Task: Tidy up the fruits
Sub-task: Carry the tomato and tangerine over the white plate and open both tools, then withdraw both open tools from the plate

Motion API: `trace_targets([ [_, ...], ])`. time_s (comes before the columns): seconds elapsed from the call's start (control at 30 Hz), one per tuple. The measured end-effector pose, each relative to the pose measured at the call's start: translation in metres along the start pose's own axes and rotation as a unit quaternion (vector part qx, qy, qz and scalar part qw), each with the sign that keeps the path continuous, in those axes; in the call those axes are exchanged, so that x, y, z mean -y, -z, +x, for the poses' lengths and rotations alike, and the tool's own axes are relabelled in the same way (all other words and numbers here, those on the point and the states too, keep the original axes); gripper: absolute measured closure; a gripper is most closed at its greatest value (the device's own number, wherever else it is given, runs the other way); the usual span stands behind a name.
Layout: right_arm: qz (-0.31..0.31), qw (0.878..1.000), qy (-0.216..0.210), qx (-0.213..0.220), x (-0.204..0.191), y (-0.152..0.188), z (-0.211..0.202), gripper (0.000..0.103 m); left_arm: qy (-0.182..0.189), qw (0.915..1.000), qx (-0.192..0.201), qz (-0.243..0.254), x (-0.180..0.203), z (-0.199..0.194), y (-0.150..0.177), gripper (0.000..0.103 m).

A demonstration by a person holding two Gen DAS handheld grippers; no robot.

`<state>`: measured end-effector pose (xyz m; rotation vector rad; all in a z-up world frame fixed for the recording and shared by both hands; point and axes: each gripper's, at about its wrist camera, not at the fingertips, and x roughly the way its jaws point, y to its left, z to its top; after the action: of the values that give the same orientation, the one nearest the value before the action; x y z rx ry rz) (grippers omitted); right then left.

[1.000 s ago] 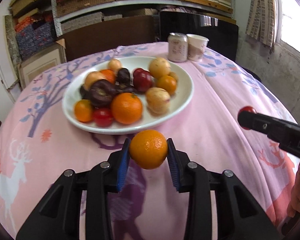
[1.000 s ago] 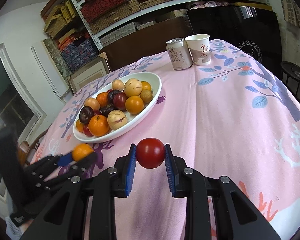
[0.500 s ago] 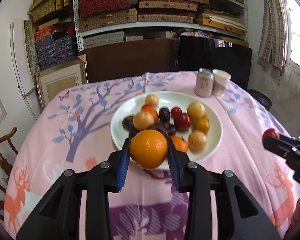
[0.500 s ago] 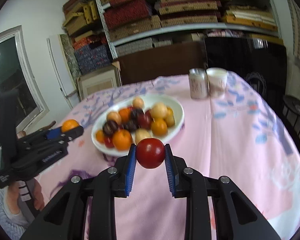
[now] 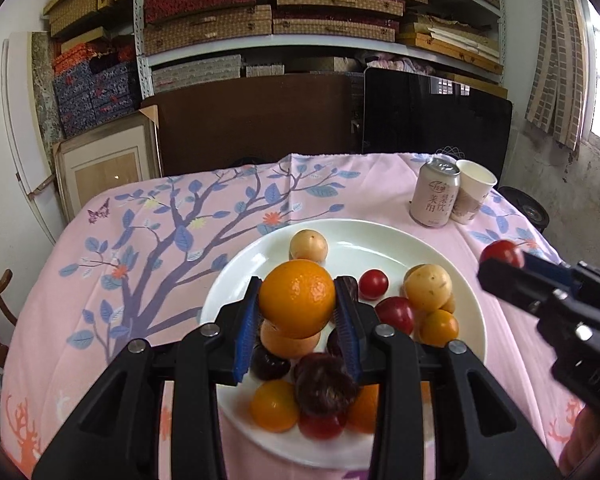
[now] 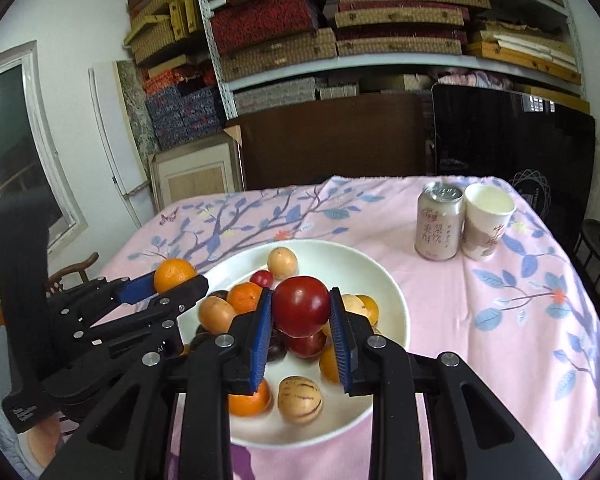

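Holding one fruit apiece, both grippers hang above the white plate (image 5: 440, 240), and what matters for the coming move is that each load sits over the heap, not over bare desk. The left gripper (image 5: 298, 314) is clenched on an orange (image 5: 297, 298), its blue pads pressing the fruit from either side; in its own view the orange hangs over the near-left part of the pile, straight above another orange and some dark plums, with the clear white patch of plate lying farther off and to the right. The right gripper (image 6: 301, 326) is clamped the same way on a red tomato (image 6: 301, 306), which covers the middle of the heap from its camera; open plate shows to the right of it, toward the rim nearest the pink can (image 6: 437, 224) and the paper cup (image 6: 486, 222). Seen from the right camera, the left gripper comes in from the left rim of the plate with its orange raised clear of the fruit below. Neither fruit is long, so there is no axis to line up; both are round and would likely roll off the pile if let go on top of it. I judge the left hand better placed for the left half of the plate and the right hand for the free space toward the can side, with the pink desk (image 6: 500, 320) cloth beyond.
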<state>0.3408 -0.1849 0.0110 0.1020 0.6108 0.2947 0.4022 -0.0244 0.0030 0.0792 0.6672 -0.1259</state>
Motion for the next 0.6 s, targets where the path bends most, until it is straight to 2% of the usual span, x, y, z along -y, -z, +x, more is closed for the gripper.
trace_targets([
  [0.1, -0.004, 1.000, 0.008, -0.025, 0.001, 0.007, 0.028, 0.074, 0.004, 0.9998, -0.017, 0.002, 0.002, 0.026, 0.003, 0.068],
  [0.13, -0.011, 0.999, 0.010, -0.044, 0.001, 0.010, 0.039, 0.068, 0.009, 0.9996, -0.025, 0.001, 0.003, 0.035, 0.005, 0.065],
  [0.17, -0.014, 0.998, 0.011, -0.057, 0.000, 0.014, 0.046, 0.059, 0.007, 0.9996, -0.027, -0.003, 0.002, 0.040, 0.007, 0.053],
  [0.2, -0.009, 0.998, 0.031, -0.058, 0.001, 0.017, 0.049, 0.053, -0.002, 0.9995, -0.028, -0.011, -0.001, 0.044, 0.009, 0.045],
  [0.23, -0.005, 0.998, 0.037, -0.056, 0.002, 0.017, 0.049, 0.046, -0.005, 0.9993, -0.030, -0.020, -0.004, 0.046, 0.011, 0.029],
  [0.27, -0.003, 0.998, 0.033, -0.051, 0.004, 0.018, 0.047, 0.043, 0.005, 0.9990, -0.031, -0.031, -0.010, 0.046, 0.012, 0.017],
  [0.3, -0.005, 0.999, 0.026, -0.046, 0.005, 0.019, 0.043, 0.039, 0.014, 0.9988, -0.030, -0.036, -0.013, 0.044, 0.014, 0.014],
  [0.4, -0.012, 0.999, 0.030, -0.032, 0.004, 0.022, 0.027, 0.039, 0.003, 0.9992, -0.018, -0.036, -0.016, 0.028, 0.019, 0.008],
  [0.47, -0.007, 1.000, 0.020, -0.016, 0.004, 0.027, 0.009, 0.036, 0.011, 0.9993, -0.009, -0.034, -0.015, 0.010, 0.023, 0.005],
  [0.53, -0.004, 1.000, 0.013, 0.003, 0.001, 0.036, -0.013, 0.020, 0.017, 0.9993, 0.002, -0.034, -0.014, -0.010, 0.029, 0.005],
  [0.6, -0.011, 1.000, 0.020, 0.018, -0.002, 0.044, -0.031, 0.009, 0.020, 0.9993, 0.001, -0.032, -0.012, -0.029, 0.035, 0.005],
])
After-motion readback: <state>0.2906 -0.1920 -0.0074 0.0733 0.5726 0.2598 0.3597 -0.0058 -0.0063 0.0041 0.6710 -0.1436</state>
